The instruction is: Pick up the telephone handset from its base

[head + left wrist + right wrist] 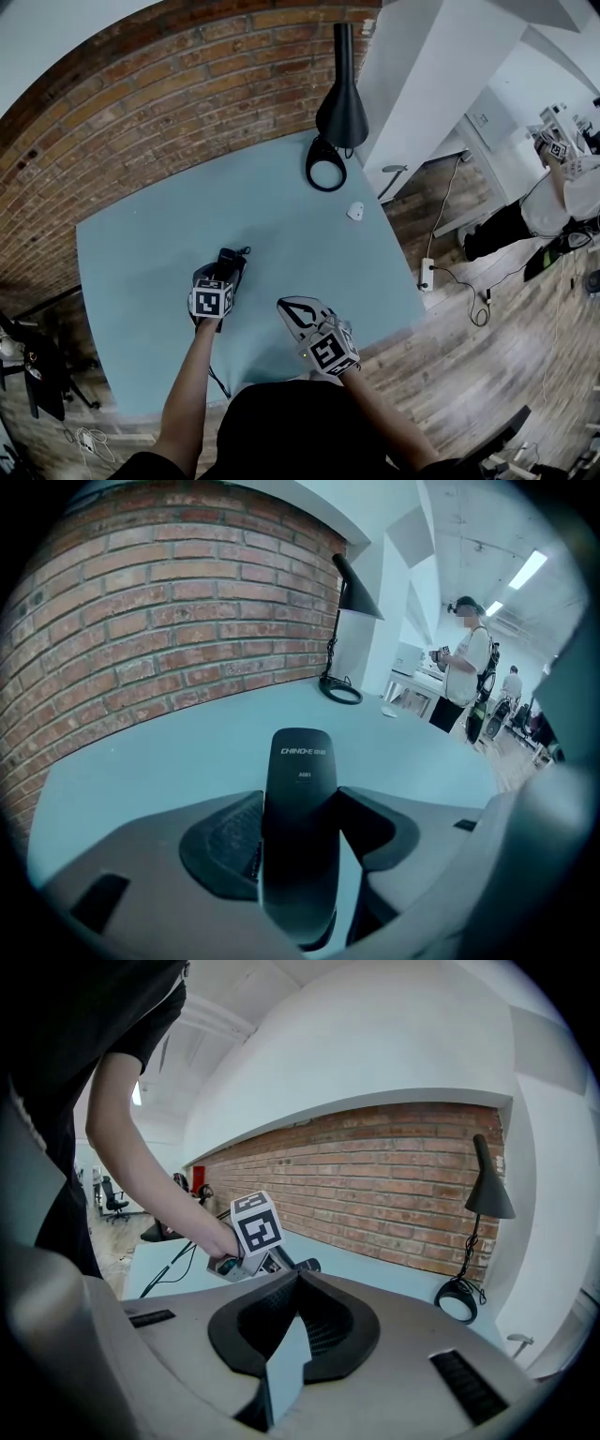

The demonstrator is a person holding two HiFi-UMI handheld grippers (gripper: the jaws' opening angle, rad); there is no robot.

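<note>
Reaching out over the light blue worktop (141, 281), the person's bare left arm (187, 394) is almost straight. Its hand holds the left gripper (223, 274) near the middle of the worktop, pointing away from the body toward the brick wall (169, 103). The jaws of this gripper are squeezed onto the black telephone handset (300, 827), one on each side. In the left gripper view the handset stands up tall between them, and its top end sticks out past the jaws. I cannot tell if the handset touches the worktop, and I cannot pick out its base in any view.

The right arm (380, 417) is bent and stays closer to the body. Its hand holds the right gripper (292, 309) near the front edge of the worktop, just beside the left gripper but not touching it. It points up and to the left, toward the other gripper. Its jaws meet at the tips and hold nothing.

A thin dark cable (217, 380) runs under the left arm toward the front edge. A black lamp (339, 103) stands at the far corner, with a small white thing (354, 211) near it.
</note>
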